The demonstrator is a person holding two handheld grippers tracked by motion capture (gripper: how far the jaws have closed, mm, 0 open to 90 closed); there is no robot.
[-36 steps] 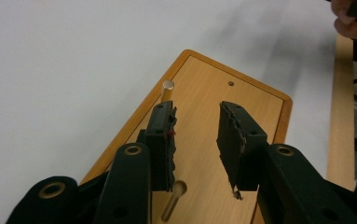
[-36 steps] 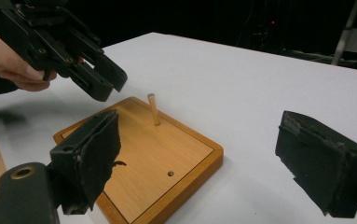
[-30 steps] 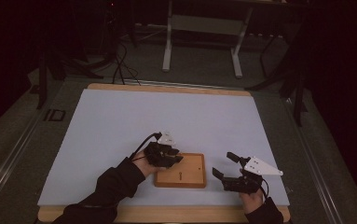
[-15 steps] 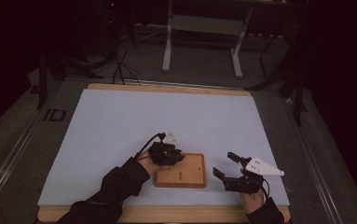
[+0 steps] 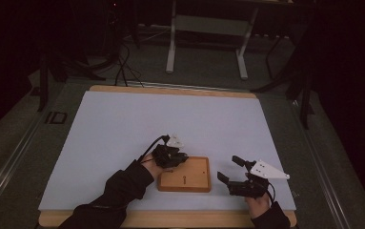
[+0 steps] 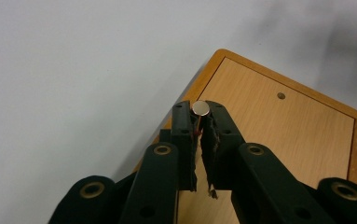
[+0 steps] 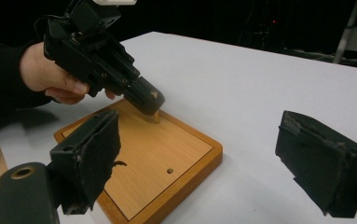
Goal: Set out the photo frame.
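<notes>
peg [image 6: 201,108], small, stiff, light, slippery: pinched upright near its head by left hand-held gripper [image 6: 199,122] over wooden board [image 6: 278,140]. right hand-held gripper [image 7: 199,154] wide, empty.

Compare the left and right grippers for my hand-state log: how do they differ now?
The left gripper is shut on a small peg above the wooden board; the right gripper is open and empty. The left is over the board's corner, the right beside it over the white table. Both have black fingers.
</notes>
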